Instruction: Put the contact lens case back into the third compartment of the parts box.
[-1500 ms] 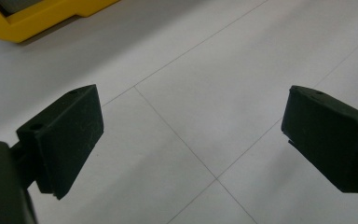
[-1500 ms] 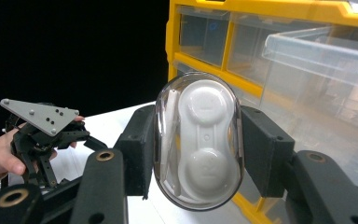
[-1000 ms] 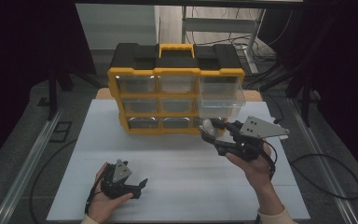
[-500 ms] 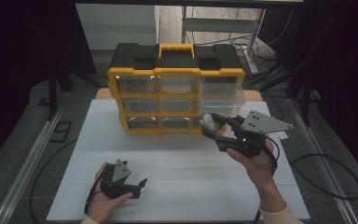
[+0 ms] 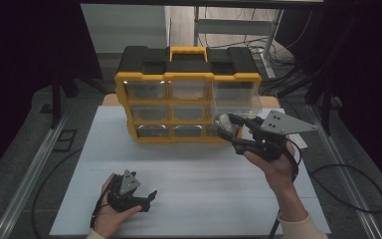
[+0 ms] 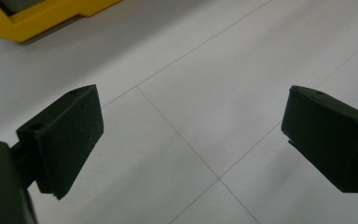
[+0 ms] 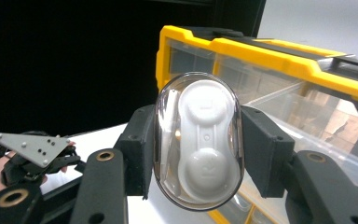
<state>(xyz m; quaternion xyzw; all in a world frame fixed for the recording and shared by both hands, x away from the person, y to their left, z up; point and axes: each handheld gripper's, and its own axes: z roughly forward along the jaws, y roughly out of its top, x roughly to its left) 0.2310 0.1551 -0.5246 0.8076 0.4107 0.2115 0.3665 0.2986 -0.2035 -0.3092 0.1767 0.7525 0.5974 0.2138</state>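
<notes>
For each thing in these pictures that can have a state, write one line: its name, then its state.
Organizer cabinet: upright, top-right drawer pulled out, other drawers closed.
Clear case: closed, clamped and held in the air.
Right gripper: shut on the case.
Left gripper: open, empty, low over the table.

Dim room, dark surround; table (image 5: 189, 164) evenly lit, soft shadows, close views slightly blurred.
</notes>
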